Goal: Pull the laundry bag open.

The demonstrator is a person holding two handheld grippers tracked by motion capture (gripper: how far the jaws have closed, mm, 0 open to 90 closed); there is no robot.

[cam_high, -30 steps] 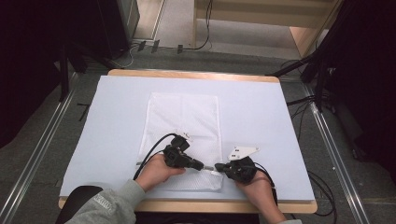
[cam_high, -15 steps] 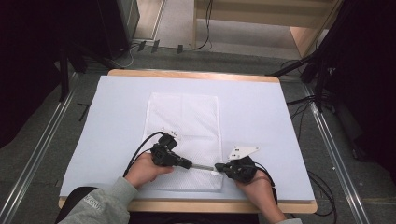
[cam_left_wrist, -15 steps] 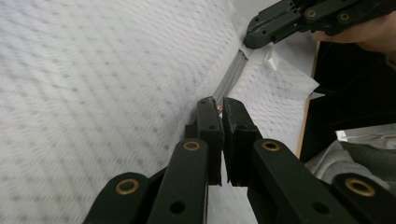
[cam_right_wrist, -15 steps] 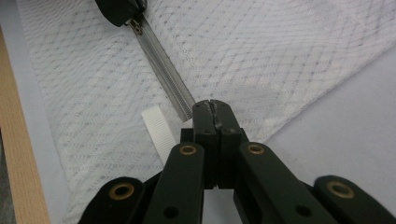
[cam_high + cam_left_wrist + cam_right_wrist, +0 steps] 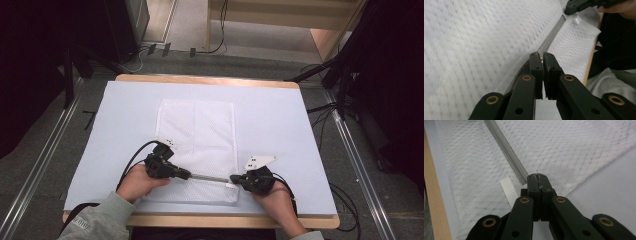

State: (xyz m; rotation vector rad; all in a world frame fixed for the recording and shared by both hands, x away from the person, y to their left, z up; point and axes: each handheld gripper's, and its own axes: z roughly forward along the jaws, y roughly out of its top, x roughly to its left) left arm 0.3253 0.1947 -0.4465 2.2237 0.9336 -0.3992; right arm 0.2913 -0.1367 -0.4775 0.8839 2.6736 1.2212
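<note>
Near the table's (image 5: 280, 107) front edge, the left gripper (image 5: 186, 174) is pinching the zip (image 5: 210, 177) of a white mesh bag (image 5: 197, 130), jaws nearly closed. The right gripper (image 5: 235, 179), jaws clamped tight, is gripping the zip's end at the bag's front right corner.

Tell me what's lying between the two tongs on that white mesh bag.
A grey zipper runs straight between the left tongs and the right tongs, across the mesh bag; the high view shows the whole stretch.
</note>
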